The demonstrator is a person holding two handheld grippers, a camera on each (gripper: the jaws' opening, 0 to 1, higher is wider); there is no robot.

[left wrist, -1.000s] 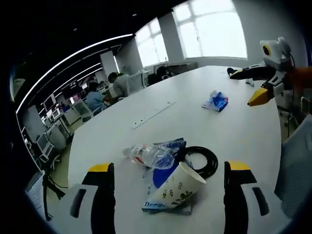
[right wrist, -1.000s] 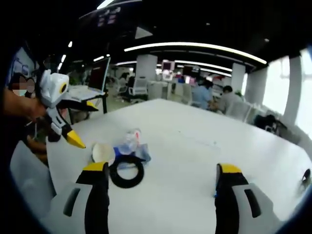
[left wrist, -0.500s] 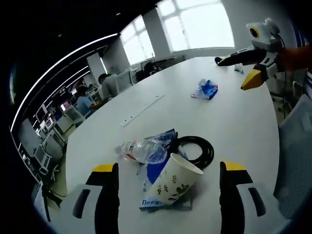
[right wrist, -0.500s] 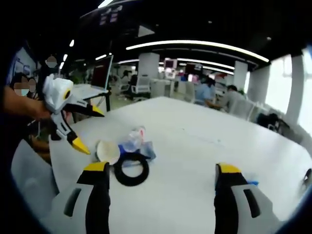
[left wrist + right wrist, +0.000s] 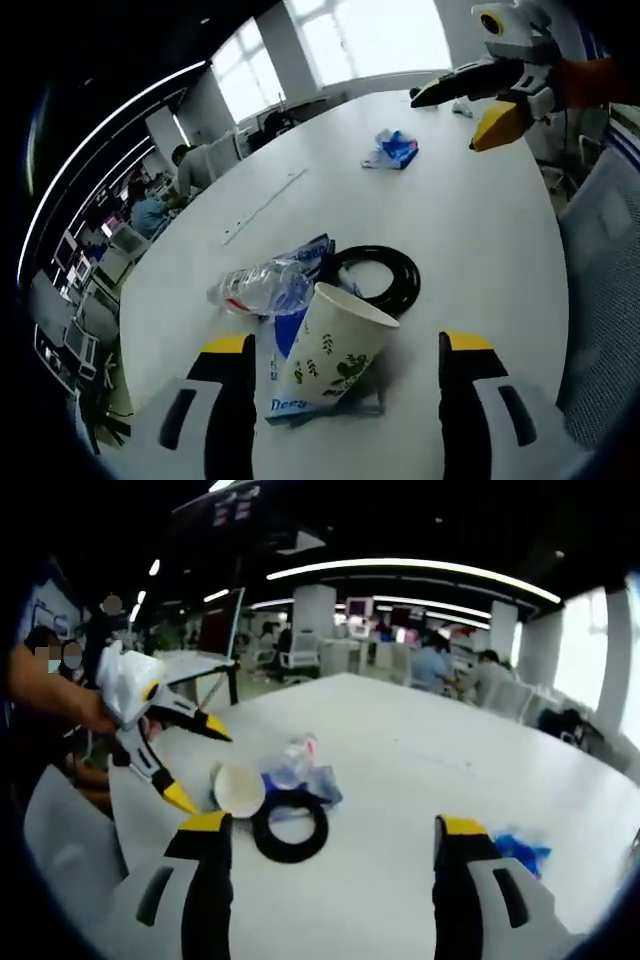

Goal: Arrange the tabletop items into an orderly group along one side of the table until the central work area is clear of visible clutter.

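Observation:
A paper cup [image 5: 335,350] with a leaf print lies on its side on a blue packet [image 5: 300,405]. Beside it are a crushed plastic bottle [image 5: 255,290] and a black cable coil [image 5: 378,275]. My left gripper [image 5: 345,343] is open, its jaws either side of the cup and near it. Farther up the white table [image 5: 480,240] lies a crumpled blue wrapper [image 5: 392,150], with the right gripper [image 5: 450,118] open in the air beyond it. In the right gripper view, my right gripper [image 5: 332,825] is open above the coil [image 5: 290,828], cup [image 5: 240,790] and bottle [image 5: 293,765]. The wrapper [image 5: 520,850] sits by its right jaw, and the left gripper [image 5: 203,766] is held open at left.
A grey chair [image 5: 600,260] stands at the table's right edge, and a chair back [image 5: 60,850] is at the near left. A slot strip [image 5: 265,205] runs along the table's middle. People sit at desks [image 5: 440,665] behind.
Both cameras have come nearer the pile, so cup, bottle and coil look larger. The blue wrapper has come into the right gripper view. Both grippers stay open.

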